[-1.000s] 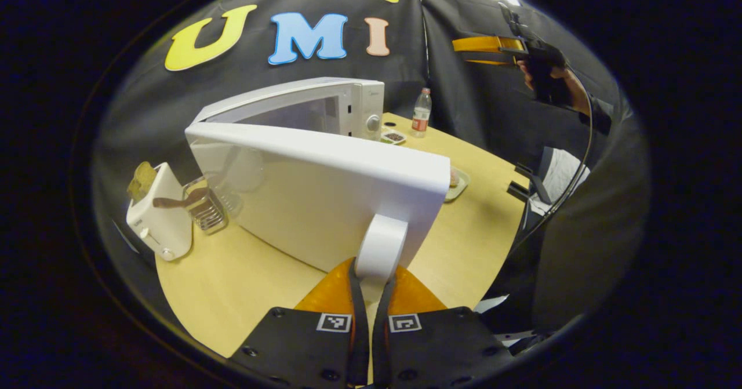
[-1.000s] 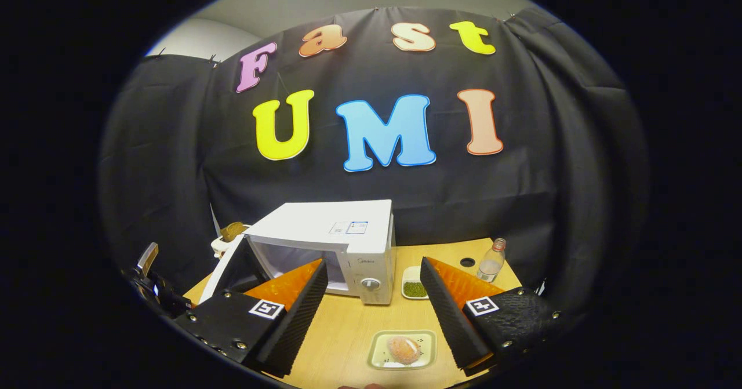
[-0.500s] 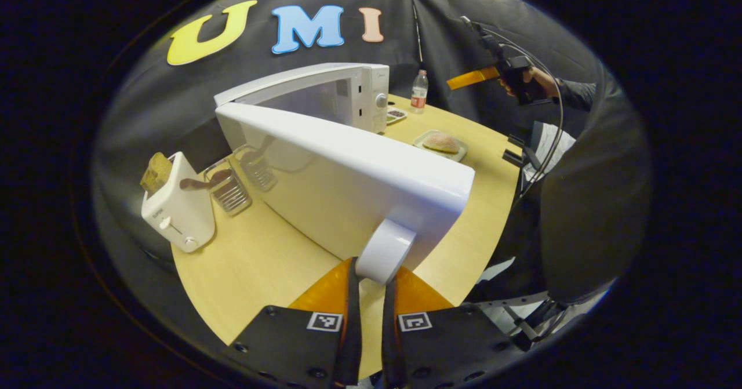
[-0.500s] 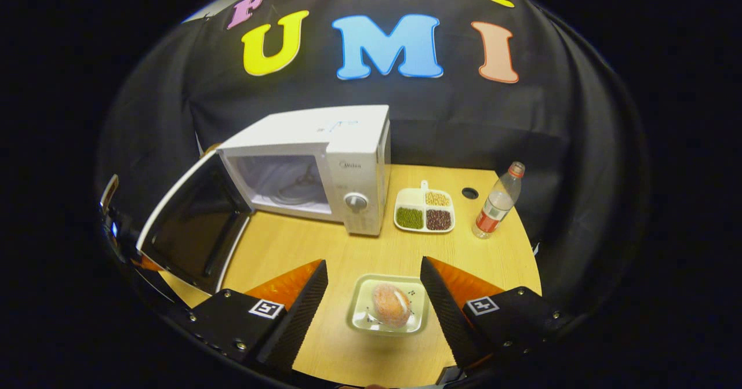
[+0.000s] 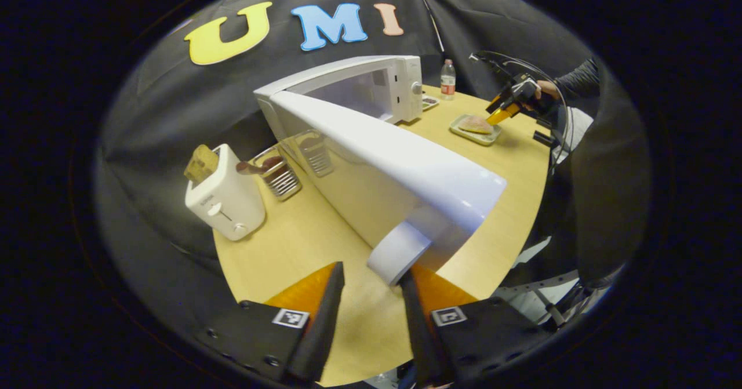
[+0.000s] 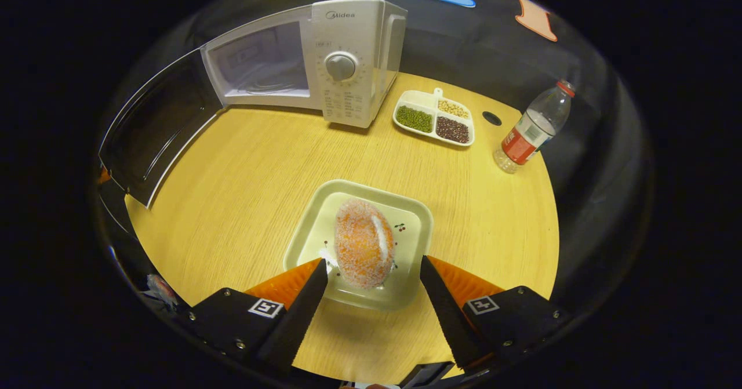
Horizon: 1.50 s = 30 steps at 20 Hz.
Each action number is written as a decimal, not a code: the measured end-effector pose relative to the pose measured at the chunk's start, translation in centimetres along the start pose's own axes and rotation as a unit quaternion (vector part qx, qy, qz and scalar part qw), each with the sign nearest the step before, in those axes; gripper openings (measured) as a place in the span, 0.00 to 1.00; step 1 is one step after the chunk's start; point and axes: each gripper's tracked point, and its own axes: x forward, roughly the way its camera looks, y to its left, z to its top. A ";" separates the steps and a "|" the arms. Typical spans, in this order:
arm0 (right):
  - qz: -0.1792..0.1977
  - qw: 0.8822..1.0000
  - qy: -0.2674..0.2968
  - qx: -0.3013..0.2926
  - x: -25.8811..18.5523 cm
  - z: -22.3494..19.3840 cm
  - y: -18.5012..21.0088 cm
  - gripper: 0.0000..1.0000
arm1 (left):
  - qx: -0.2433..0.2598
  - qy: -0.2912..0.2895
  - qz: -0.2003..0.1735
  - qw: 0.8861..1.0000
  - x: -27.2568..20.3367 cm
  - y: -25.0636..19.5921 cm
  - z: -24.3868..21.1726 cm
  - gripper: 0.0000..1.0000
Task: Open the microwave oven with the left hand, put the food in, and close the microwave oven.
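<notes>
One sugared orange bun (image 6: pixel 364 250) on one plate (image 6: pixel 418 221), between right gripper's (image 6: pixel 371 296) spread fingers; left gripper (image 5: pixel 371 296) apart beside door handle (image 5: pixel 400 250).

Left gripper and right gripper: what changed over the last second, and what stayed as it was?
The left gripper let go of the door handle: its fingers, shut on it before, now stand open around it. The right gripper came down from high above the table to the plate, open fingers on either side of the pastry. The microwave door stays open; toaster, bean tray and bottle stayed put.
</notes>
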 end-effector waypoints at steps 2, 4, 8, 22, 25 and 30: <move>0.003 1.000 0.008 0.007 1.4 0.1 0.0 0.98 | -0.009 -0.001 0.014 1.000 -0.4 0.2 -0.5 0.82; 0.008 1.000 0.017 0.019 2.6 0.2 0.0 0.99 | -0.023 -0.006 0.031 0.999 -1.3 0.2 -0.9 0.99; 0.033 0.998 0.033 0.038 4.2 0.0 0.6 0.93 | -0.076 -0.033 0.086 0.993 -5.4 -0.5 -0.7 0.98; 0.003 0.991 -0.094 -0.097 -4.1 5.6 0.5 0.65 | -0.235 -0.357 0.349 0.834 -20.5 -4.5 23.4 0.97; -0.013 0.975 -0.154 -0.160 -6.5 9.1 1.7 0.65 | -0.236 -0.375 0.351 0.825 -21.3 -4.4 27.4 0.98; -0.036 0.933 -0.249 -0.257 -8.6 15.3 5.6 0.65 | -0.216 -0.371 0.358 0.829 -22.5 -4.2 30.0 0.96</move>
